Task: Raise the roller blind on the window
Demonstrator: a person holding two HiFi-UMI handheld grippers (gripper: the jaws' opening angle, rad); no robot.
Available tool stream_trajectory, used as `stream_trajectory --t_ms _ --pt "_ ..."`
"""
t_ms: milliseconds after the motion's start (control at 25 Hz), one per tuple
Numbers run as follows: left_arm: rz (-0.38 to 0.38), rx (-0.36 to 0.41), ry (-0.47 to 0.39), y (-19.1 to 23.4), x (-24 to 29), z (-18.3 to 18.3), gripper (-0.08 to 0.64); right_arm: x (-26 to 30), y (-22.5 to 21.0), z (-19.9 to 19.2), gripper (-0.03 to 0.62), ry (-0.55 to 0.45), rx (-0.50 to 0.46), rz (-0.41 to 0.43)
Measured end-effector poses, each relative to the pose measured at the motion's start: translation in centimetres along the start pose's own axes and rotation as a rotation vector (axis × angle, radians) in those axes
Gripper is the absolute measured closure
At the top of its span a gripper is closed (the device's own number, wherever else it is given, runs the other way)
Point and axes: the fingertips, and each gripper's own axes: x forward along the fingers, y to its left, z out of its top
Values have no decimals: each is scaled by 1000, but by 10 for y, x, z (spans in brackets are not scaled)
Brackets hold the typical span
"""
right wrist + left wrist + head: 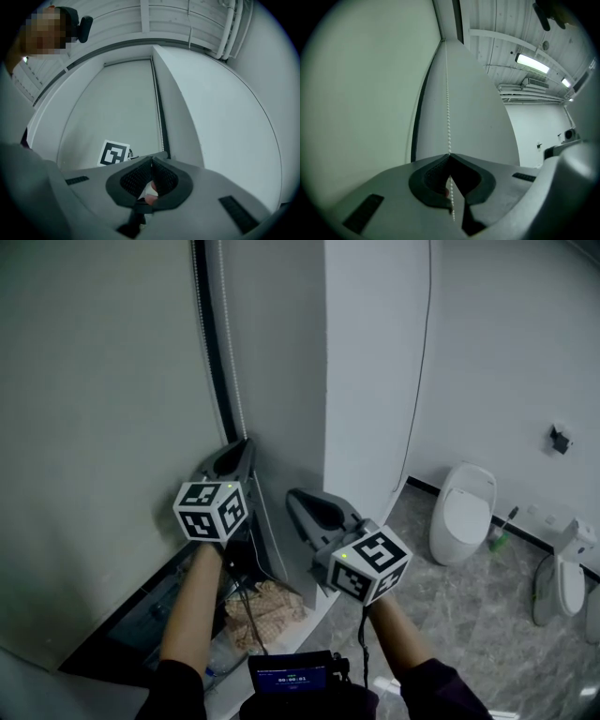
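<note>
The grey roller blind [103, 427] hangs down over the window at the left. Its white bead chain [232, 352] runs down the dark frame edge beside it. My left gripper [246, 442] points up at that chain. In the left gripper view its jaws are shut on the bead chain [448, 103], which enters at the tips [449, 154] and trails out below. My right gripper [292, 495] is lower and to the right, apart from the chain. In the right gripper view its jaws [153, 158] meet with nothing between them, and the chain [161, 117] hangs beyond.
A white wall column [370, 362] stands just right of the window. A crumpled cloth [262, 610] lies on the sill below the grippers. On the tiled floor to the right stand a toilet [463, 512], a green brush [499, 538] and another white fixture [565, 577].
</note>
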Motion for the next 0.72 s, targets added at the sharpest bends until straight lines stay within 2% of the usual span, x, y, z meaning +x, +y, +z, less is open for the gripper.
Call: stream_trajectory --t_ms 160,240,280,520,720 --pt "10 63 -20 -5 -15 5 551 16 2 6 576 25 29 43" --pt "7 91 -27 -9 -24 6 551 28 4 14 538 38 11 55" --pt "5 96 -31 -10 -29 5 551 36 4 19 521 44 -1 59" --pt "-27 107 -49 -23 -55 0 551 90 11 71 507 14 -42 111" --pt "-46 98 18 -24 -78 -48 551 126 31 104 491 -19 -64 155"
